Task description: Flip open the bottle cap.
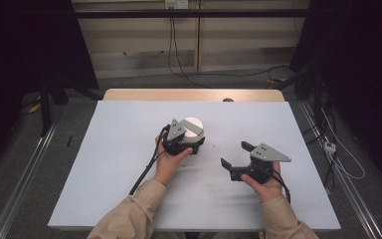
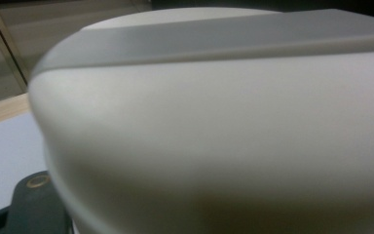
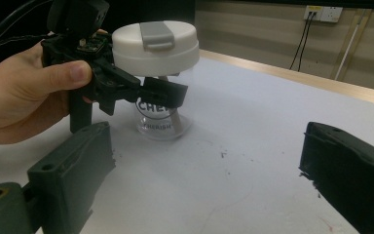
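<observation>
A clear cup with printed lettering stands upright on the white table cover. It wears a white lid with a grey flap. My left gripper, held in the person's left hand, has its jaws at the clear body just under the lid, pressed against it. The left gripper view is very close on the lid and the flap. My right gripper sits to the right of the cup, open and holding nothing, with a wide gap between its jaws in the right gripper view.
The cover lies on a wooden table whose far edge shows bare. Small dark specks mark the cover near the cup. Beyond the table are a wall, cables and a wall socket.
</observation>
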{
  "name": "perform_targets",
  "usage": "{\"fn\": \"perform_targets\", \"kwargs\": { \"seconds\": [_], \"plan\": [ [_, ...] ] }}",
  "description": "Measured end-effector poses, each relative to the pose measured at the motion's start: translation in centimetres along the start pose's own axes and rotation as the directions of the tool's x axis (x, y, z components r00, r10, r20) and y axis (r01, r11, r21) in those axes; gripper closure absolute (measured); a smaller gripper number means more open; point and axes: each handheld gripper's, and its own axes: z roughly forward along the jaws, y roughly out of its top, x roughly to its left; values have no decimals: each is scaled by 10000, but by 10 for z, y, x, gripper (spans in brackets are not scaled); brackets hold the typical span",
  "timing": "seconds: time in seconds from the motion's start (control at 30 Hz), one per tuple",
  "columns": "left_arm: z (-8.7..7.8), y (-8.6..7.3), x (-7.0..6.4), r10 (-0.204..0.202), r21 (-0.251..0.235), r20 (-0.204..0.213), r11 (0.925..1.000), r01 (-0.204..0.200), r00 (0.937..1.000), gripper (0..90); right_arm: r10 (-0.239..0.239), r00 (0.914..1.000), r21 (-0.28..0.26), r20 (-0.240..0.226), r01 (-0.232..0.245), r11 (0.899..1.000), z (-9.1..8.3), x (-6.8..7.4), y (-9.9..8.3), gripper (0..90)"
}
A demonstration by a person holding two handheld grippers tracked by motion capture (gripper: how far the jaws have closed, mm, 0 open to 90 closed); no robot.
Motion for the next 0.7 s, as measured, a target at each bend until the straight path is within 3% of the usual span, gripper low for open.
{"fn": "perform_targets", "kwargs": {
  "seconds": [0.37,0.7],
  "plan": [
    [-1,0,-1,110,63,-39,9999,-110,9999,185,-140,9996,68,-259,142,9999,22,6,14,123],
    [-1,1,-1,168,122,-50,9998,-167,9998,185,-157,9979,261,-634,174,9995,37,12,23,276]
  ]
}}
